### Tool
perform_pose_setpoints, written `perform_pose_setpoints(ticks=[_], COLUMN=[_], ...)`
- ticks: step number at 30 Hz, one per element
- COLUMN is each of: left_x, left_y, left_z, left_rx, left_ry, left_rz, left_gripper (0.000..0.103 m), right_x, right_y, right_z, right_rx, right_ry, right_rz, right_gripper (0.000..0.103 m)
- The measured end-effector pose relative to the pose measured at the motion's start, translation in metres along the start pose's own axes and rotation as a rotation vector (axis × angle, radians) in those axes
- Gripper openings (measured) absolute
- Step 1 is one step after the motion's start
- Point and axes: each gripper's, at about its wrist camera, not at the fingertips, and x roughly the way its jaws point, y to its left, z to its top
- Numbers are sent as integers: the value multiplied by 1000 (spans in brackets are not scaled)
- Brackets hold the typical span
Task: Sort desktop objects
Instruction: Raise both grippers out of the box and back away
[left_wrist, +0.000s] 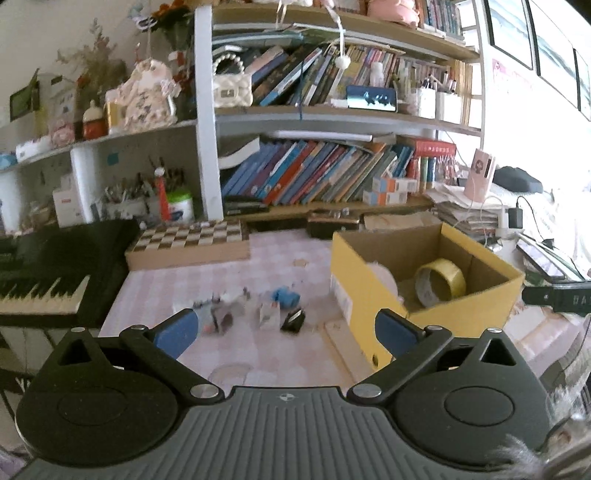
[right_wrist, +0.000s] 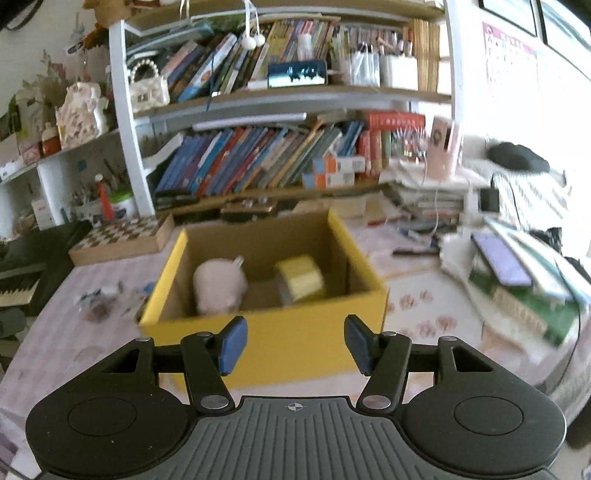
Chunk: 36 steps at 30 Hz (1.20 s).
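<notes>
A yellow box (right_wrist: 280, 339) holds yellow tape (right_wrist: 301, 282) and a pink plush (right_wrist: 219, 286) beside a brown-and-white checkered board (left_wrist: 188, 238).

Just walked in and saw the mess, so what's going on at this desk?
A person is sorting desk clutter with two handheld grippers. Both the left gripper and the right gripper are open and empty. The yellow cardboard box already holds a pink plush toy and a roll of yellow tape. Small items are still scattered on the tablecloth left of the box.

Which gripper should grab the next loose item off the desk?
Probably left: the left gripper is open and empty, facing the small items beside the yellow box. The right gripper faces the box.
</notes>
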Motion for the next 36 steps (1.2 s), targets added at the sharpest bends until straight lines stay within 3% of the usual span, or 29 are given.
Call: perform_pose_setpoints(ticks=[13, 18, 36], left_x=[-30, -42, -56], left_y=[24, 27, 51], left_z=[-50, -69, -88], left_rx=[-10, -6, -13], left_ry=[59, 96, 134], left_rz=[40, 43, 44], left_gripper=[103, 103, 103], right_x=[-30, -39, -42], right_y=[66, 92, 138], right_z=[-65, -88, -104], right_rx=[9, -18, -118], right_ry=[66, 113, 179], right_rz=[2, 53, 130], right_gripper=[59, 59, 59])
